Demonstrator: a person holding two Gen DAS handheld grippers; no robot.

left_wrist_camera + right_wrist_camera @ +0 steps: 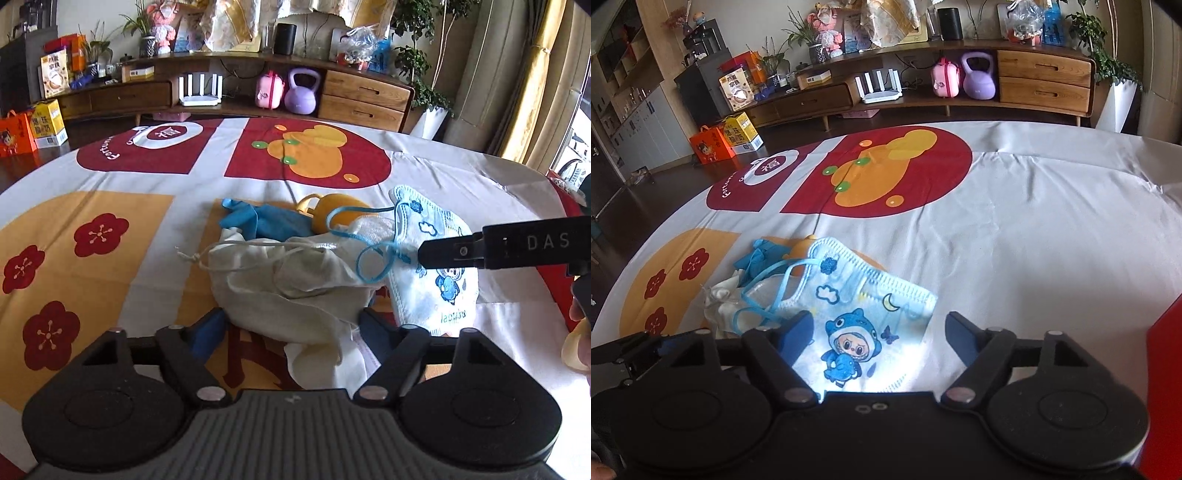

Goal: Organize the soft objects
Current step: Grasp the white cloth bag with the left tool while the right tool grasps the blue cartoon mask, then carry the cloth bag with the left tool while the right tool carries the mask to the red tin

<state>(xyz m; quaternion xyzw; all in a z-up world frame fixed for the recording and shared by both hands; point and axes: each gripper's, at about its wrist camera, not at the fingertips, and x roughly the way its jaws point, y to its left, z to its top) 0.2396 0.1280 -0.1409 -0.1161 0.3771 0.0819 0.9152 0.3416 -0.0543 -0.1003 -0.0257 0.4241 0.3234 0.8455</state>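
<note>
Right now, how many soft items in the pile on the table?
4 visible: white bag nearest the left tongs, blue cloth behind it, yellow toy behind that, kids' mask on the right. More may be hidden under the bag.

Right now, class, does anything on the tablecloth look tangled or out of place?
Yes: the printed child's face mask's blue ear loops lie tangled over the crumpled white drawstring pouch, heaped against the blue glove.
</note>
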